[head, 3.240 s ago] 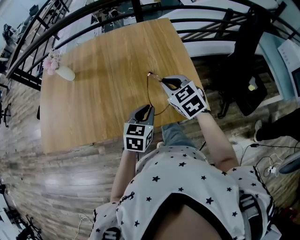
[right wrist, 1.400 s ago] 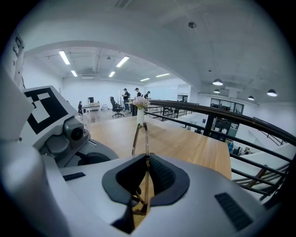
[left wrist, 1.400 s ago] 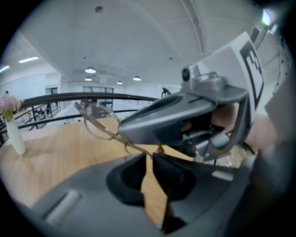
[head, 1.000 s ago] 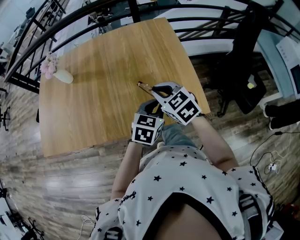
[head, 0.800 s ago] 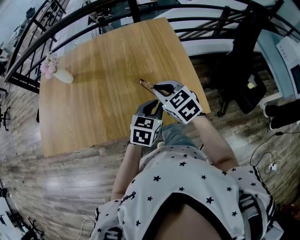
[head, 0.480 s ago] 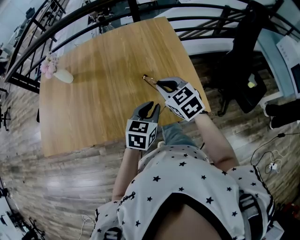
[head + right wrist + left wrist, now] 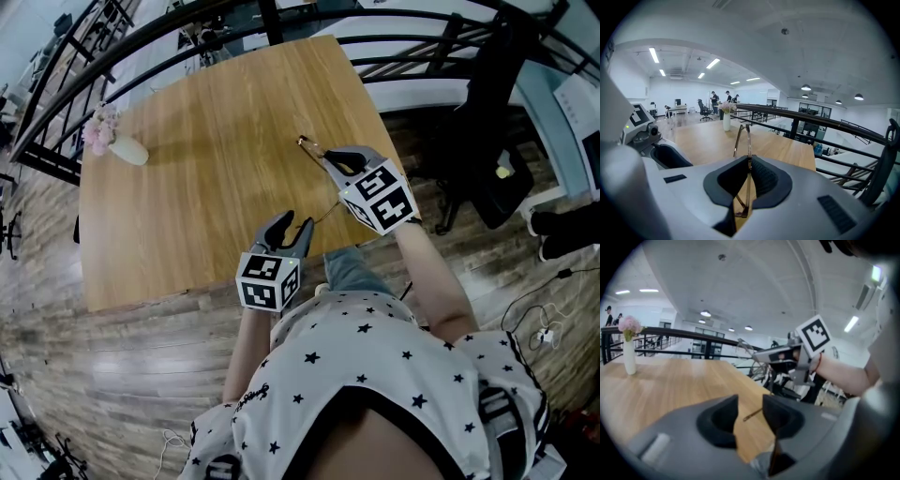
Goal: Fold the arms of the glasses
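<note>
Jaws of the right gripper are closed on the glasses, pinching the thin frame edge-on between the dark pads. The frame is a fine brownish-gold wire. In the right gripper view its narrow rim stands up past the pads, and a further piece of it shows low in the gap behind them. The glasses are held above the wooden table, near its right edge as the head view shows it, and their gold end juts out past the right gripper towards the middle of the table. The left gripper has its jaws standing wide apart after just opening. In the left gripper view the tip of one slim arm shows in the gap between the pads, and neither pad presses on it. A second ago the two grippers were bunched together, with the left one tucked close under the right. Since then they have drawn apart, the left nearer the table's front edge and the person's body, the right farther out toward the table's right edge with the glasses. A white vase of pink flowers stands at the table's far left, where it stood in the earlier frames.
</note>
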Tool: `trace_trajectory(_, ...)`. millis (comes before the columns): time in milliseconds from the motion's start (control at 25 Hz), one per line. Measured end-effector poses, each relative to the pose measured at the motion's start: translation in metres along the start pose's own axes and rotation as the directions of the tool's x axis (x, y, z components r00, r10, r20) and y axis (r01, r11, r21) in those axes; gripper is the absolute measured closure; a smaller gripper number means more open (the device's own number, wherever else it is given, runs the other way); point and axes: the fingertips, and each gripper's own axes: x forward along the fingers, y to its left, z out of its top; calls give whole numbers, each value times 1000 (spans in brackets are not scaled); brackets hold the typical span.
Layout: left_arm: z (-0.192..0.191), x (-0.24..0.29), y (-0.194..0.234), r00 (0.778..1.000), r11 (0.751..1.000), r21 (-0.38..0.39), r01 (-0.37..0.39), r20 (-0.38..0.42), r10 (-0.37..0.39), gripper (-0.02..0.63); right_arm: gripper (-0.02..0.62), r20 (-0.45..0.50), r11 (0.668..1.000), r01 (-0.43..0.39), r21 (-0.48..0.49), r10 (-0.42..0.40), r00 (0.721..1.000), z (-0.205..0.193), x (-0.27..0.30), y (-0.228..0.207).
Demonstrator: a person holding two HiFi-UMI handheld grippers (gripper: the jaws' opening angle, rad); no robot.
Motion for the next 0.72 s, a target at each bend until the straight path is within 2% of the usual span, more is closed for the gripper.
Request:
trace_trajectory(400, -22, -7, 11, 999, 999, -25, -40, -19, 40, 454, 575, 35, 999, 36, 22, -37, 999, 11, -6, -16)
trace_trajectory(720, -24, -5, 16, 998, 998, -18, -67, -18, 67, 456, 575, 36, 999, 29, 18, -30, 999, 12, -6, -12)
